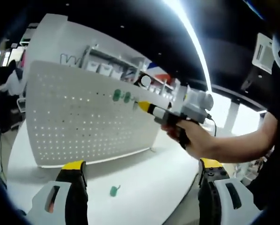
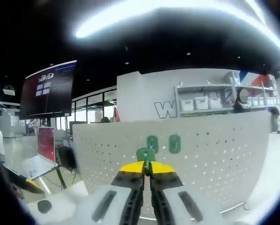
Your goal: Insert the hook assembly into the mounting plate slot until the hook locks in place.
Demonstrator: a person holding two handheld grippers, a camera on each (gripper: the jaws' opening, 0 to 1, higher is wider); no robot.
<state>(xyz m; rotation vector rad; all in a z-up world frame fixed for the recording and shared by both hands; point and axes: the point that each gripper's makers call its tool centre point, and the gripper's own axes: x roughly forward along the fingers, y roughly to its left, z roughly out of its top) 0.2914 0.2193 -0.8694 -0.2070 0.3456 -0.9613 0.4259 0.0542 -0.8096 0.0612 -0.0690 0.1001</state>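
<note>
Now my right claw (image 2: 147,169) pinches a green hook (image 2: 146,155) just short of the pegboard (image 2: 215,145), below-left of two mounted hooks (image 2: 163,143). My left claw (image 1: 142,171) hangs wide, farther off, above a spare hook (image 1: 113,190) on the desk (image 1: 144,183).

A large dark wall screen (image 2: 48,89) hangs at far left, above a red panel (image 2: 46,143) and desks. Behind, white storage bins (image 2: 200,103) line a metal shelf (image 2: 203,110) against a white wall (image 2: 144,96) bearing large lettering, under long ceiling strip lights (image 2: 168,11).
</note>
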